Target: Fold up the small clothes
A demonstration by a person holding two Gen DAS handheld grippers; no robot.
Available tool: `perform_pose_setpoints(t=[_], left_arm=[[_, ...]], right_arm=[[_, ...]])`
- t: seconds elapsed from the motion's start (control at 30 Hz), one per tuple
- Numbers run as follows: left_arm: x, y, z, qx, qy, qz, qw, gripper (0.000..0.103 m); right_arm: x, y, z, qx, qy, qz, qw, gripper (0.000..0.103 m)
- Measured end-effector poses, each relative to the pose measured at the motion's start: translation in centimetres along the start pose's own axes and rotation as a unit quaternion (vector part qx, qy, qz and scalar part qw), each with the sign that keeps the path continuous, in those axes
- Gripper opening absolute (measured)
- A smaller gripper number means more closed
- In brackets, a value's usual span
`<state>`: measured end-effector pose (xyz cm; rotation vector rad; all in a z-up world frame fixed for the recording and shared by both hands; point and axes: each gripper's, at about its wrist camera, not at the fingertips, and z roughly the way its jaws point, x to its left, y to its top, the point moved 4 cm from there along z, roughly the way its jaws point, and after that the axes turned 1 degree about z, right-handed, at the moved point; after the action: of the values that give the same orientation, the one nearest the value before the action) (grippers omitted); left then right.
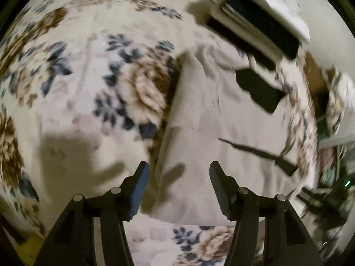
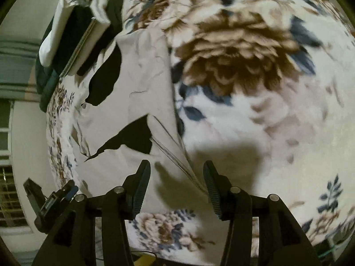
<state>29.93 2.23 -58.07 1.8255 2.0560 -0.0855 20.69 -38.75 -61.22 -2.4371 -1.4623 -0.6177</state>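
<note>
Both views are smeared by motion blur, so the floral blanket's [image 1: 137, 93] pattern reads as soft blotches. In the left wrist view, the pile of folded clothes [image 1: 264, 20] at one o'clock is cut off by the rim and its layers run together. The clutter [image 1: 328, 190] at four o'clock is too dark and blurred to name. In the right wrist view, the left gripper [image 2: 53, 197] at eight o'clock is partly hidden behind a finger mount.
</note>
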Motion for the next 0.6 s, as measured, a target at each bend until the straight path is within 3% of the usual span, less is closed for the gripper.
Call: perform_pose_setpoints(t=[0.17, 0.27, 0.33, 0.4, 0.43, 0.5, 0.6], left_arm=[[-1.8, 0.5, 3.4, 0.012, 0.041, 0.057, 0.9974, 0.052], [-2.3, 0.7, 3.9, 0.013, 0.043, 0.072, 0.9964, 0.052], [-2.3, 0.8, 3.8, 0.01, 0.047, 0.08, 0.9956, 0.046], [-2.1, 0.8, 3.9, 0.014, 0.047, 0.077, 0.9958, 0.037], [-2.0, 0.8, 3.9, 0.017, 0.045, 0.076, 0.9959, 0.032], [-2.1, 1.0, 3.9, 0.019, 0.044, 0.079, 0.9957, 0.023], [-2.5, 1.3, 4.0, 0.018, 0.043, 0.095, 0.9943, 0.016]], right_arm=[[2.7, 1.3, 0.3, -0.021, -0.045, -0.068, 0.996, 0.052], [4.7, 1.8, 0.0, -0.03, -0.054, -0.099, 0.993, 0.052], [5.7, 2.0, 0.8, -0.019, -0.084, -0.118, 0.989, 0.05], [6.0, 1.8, 2.4, 0.004, -0.118, -0.132, 0.984, 0.029], [5.9, 1.7, 2.9, 0.011, -0.128, -0.133, 0.983, 0.005], [5.4, 1.8, 3.6, 0.01, -0.146, -0.117, 0.982, 0.0], [4.7, 2.6, 2.3, -0.031, -0.148, -0.074, 0.986, 0.0]])
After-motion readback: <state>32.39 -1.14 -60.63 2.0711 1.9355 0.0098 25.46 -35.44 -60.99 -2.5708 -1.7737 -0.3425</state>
